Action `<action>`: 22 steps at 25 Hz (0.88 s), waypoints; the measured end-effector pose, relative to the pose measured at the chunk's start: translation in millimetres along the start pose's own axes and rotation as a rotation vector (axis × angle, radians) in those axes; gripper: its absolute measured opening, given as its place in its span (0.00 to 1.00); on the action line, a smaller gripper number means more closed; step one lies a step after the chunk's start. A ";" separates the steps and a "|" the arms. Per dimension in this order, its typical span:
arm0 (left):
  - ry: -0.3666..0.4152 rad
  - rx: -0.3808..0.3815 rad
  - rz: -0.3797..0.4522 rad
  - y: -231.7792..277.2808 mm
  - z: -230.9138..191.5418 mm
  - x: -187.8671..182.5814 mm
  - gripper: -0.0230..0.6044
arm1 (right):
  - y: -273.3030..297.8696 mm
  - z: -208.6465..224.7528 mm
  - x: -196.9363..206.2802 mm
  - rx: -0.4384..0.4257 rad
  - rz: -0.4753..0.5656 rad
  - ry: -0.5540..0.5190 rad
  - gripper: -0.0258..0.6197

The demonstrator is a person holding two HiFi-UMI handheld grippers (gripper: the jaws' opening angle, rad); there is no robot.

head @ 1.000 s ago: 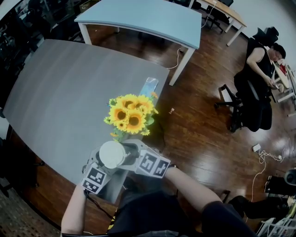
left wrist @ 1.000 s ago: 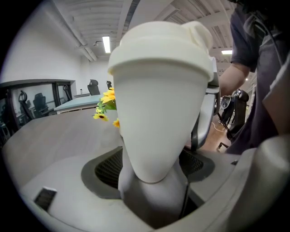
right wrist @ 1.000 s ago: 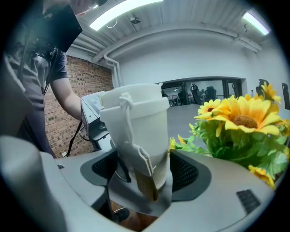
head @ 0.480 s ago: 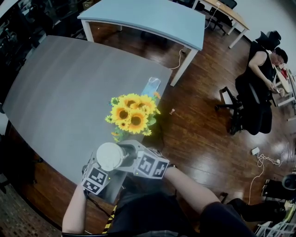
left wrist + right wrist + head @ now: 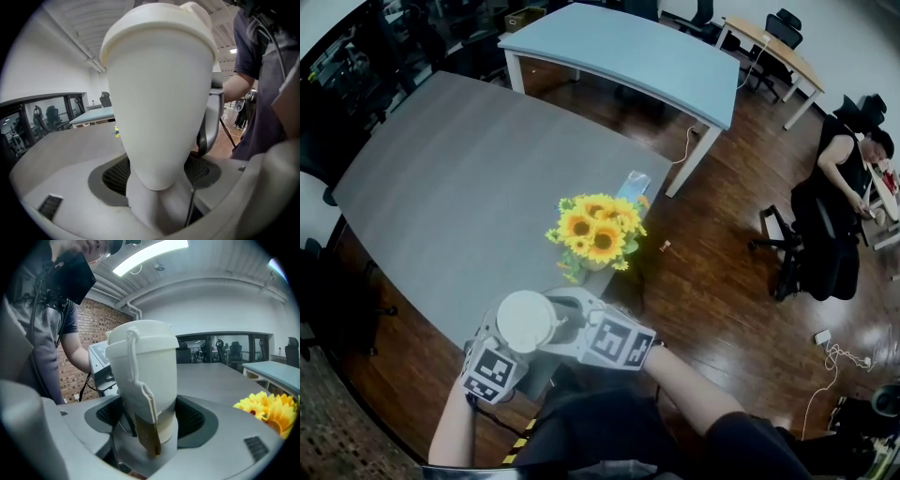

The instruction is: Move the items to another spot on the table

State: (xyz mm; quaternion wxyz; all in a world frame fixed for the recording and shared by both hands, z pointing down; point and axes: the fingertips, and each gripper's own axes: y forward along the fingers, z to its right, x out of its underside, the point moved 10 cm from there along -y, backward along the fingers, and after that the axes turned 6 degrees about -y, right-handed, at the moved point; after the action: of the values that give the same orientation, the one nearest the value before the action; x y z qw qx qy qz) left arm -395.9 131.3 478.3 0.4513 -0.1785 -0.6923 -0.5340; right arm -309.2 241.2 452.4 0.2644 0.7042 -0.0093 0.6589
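At the grey surface's [image 5: 441, 187] near edge, the left gripper [image 5: 508, 345] and right gripper [image 5: 567, 319], angled downward, both clamp their jaws on one white cup [image 5: 525, 322], with sunflowers [image 5: 598, 230] just beyond and open room to the left.

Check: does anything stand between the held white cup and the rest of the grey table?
Yes: the sunflowers stand just beyond the white cup, near the right edge of the table. Left of them, nothing visible blocks the way.

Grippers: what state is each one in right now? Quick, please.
Left gripper: closed on the white lidded cup.
Right gripper: closed on the same cup.
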 end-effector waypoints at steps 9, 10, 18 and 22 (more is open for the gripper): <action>0.009 -0.070 0.054 -68.7 23.6 10.6 0.64 | 17.3 -47.7 -41.8 -0.066 0.024 -0.053 0.59; 0.005 -0.076 0.061 -75.6 25.6 12.2 0.64 | 19.7 -52.4 -45.9 -0.071 0.028 -0.057 0.59; -0.006 -0.161 0.088 -117.4 46.4 13.0 0.64 | 25.8 -80.3 -74.4 -0.135 0.048 -0.107 0.59; -0.009 -0.224 0.070 -129.6 59.0 8.5 0.64 | 23.2 -87.4 -82.2 -0.180 0.068 -0.124 0.59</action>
State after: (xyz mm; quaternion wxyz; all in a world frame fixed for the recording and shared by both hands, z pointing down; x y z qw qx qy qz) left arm -520.6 135.0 408.9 0.4440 -0.2542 -0.6236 -0.5910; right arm -409.2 227.4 383.4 0.3031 0.7161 -0.1087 0.6193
